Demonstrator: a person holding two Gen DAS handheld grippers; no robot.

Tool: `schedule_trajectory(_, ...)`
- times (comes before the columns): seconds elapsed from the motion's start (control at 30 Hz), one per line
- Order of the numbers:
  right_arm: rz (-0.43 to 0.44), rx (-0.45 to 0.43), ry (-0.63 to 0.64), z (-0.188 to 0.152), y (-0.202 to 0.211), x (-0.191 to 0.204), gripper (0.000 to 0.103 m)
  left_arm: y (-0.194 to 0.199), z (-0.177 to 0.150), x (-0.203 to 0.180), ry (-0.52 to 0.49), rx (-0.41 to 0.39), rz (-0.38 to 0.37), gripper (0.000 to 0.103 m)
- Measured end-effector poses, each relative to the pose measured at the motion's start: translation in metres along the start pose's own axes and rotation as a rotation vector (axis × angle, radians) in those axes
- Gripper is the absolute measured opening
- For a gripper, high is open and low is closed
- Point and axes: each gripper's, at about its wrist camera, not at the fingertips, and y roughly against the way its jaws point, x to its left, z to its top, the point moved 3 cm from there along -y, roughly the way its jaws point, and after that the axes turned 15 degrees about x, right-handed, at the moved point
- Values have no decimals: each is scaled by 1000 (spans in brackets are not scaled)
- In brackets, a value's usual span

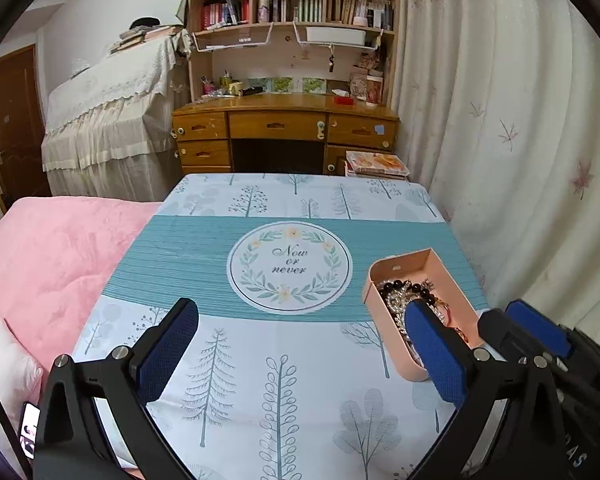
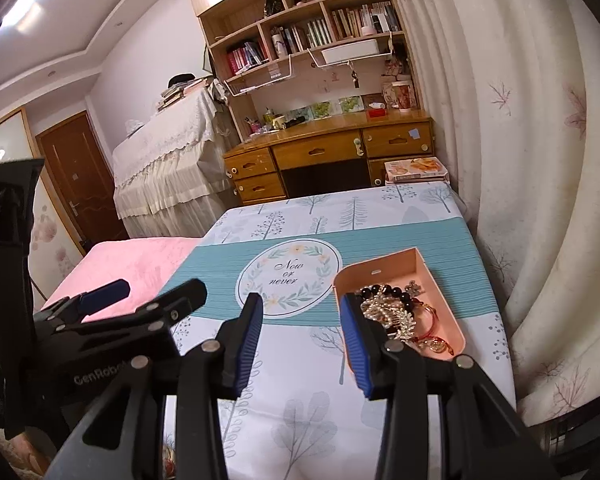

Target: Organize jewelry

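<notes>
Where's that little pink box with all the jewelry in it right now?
The pink box sits on the tree-print tablecloth, toward the right side in both views, just right of the round "Now or never" emblem and near the curtain.

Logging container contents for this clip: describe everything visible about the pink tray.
The pink tray is a shallow oblong box, plastic-looking, with rounded corners, open-topped, with a small slot in its far wall. It sits flat on the tree-print tablecloth, right of the round "Now or never" emblem. Inside lies tangled jewelry: dark beads, a pearly gold piece, a red bracelet. Neither tool touches it.
</notes>
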Motion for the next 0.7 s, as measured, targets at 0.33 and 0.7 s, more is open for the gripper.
schedule_trajectory(0.33, 3, -11, -17, -6, -2, 2, 41, -2, -2, -2, 6, 0, -1, 102)
schedule_trajectory(0.7, 0, 0, -21, -9, -7, 0, 41, -7, -5, 0, 15, 13, 4, 102)
